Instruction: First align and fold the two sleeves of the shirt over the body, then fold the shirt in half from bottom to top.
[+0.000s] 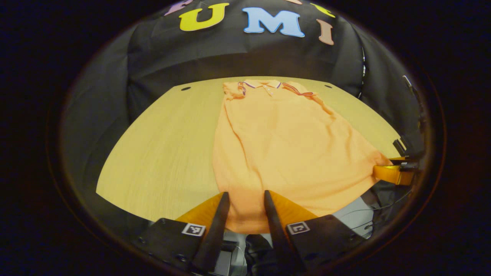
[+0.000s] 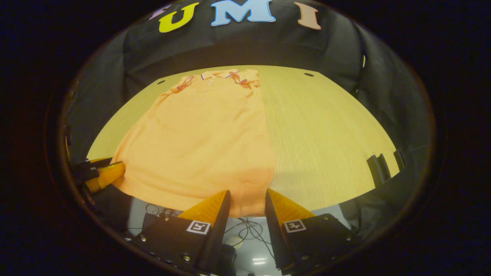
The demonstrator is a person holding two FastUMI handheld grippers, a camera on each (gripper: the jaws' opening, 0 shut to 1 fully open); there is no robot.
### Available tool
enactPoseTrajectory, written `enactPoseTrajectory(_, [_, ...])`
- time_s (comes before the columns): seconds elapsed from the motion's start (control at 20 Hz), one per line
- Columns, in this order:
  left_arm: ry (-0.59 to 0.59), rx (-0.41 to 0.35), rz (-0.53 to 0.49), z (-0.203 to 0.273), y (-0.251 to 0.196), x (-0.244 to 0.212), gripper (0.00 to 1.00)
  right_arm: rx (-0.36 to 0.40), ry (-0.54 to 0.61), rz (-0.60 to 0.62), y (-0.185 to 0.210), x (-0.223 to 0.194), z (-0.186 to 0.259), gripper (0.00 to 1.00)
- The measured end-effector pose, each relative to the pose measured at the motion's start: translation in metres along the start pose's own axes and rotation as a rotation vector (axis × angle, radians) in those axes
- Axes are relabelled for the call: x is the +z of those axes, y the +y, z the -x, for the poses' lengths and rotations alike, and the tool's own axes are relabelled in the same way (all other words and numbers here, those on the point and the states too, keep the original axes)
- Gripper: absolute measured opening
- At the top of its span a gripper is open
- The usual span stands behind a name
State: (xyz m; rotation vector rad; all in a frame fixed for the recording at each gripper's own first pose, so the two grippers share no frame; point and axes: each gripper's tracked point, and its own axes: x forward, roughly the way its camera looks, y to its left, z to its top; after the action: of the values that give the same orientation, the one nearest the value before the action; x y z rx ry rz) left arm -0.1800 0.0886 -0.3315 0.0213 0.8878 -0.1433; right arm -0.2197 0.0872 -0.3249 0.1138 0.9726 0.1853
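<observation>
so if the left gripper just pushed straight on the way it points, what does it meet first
Most likely the orange shirt: its bottom hem already lies between the left gripper fingers, though contact is hard to judge.

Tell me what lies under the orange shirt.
The orange shirt lies flat on a wooden table, bare wood visible around it. Its hem hangs over the near edge. Anything beneath the cloth is hidden.

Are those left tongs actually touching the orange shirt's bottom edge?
Cannot tell. In the left gripper view, the orange polo shirt's hem lies between the left tongs' spread fingers, but no finger plainly presses it.
</observation>
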Motion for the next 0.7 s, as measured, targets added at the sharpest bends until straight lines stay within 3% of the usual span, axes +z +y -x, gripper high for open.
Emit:
enactPoseTrajectory(0.05, [-0.004, 0.002, 0.012, 0.0, -0.001, 0.002, 0.34, 0.007, -0.003, -0.039, 0.001, -0.001, 0.001, 0.37])
enactPoseTrajectory(0.1, [0.0, 0.002, 0.008, -0.002, -0.001, 0.0, 0.31, 0.025, 0.001, -0.059, 0.004, -0.002, 0.002, 0.19])
enactPoseTrajectory(0.15, [-0.01, 0.01, 0.023, -0.002, 0.0, 0.001, 0.29, 0.038, 0.002, -0.065, 0.003, -0.001, 0.002, 0.22])
enactPoseTrajectory(0.2, [-0.009, 0.017, 0.038, -0.002, 0.001, 0.003, 0.07, 0.04, 0.011, -0.092, 0.0, -0.002, 0.004, 0.21])
enactPoseTrajectory(0.25, [-0.005, 0.021, 0.034, -0.002, -0.001, 0.003, 0.07, 0.062, 0.011, -0.115, 0.004, -0.001, 0.006, 0.04])
enactPoseTrajectory(0.45, [-0.003, 0.032, 0.047, 0.0, -0.002, 0.01, 0.06, 0.1, -0.003, -0.151, -0.002, 0.012, 0.01, 0.04])
enactPoseTrajectory(0.7, [-0.099, 0.03, 0.09, 0.012, -0.002, 0.067, 0.06, 0.12, -0.105, -0.141, -0.003, 0.068, 0.032, 0.03])
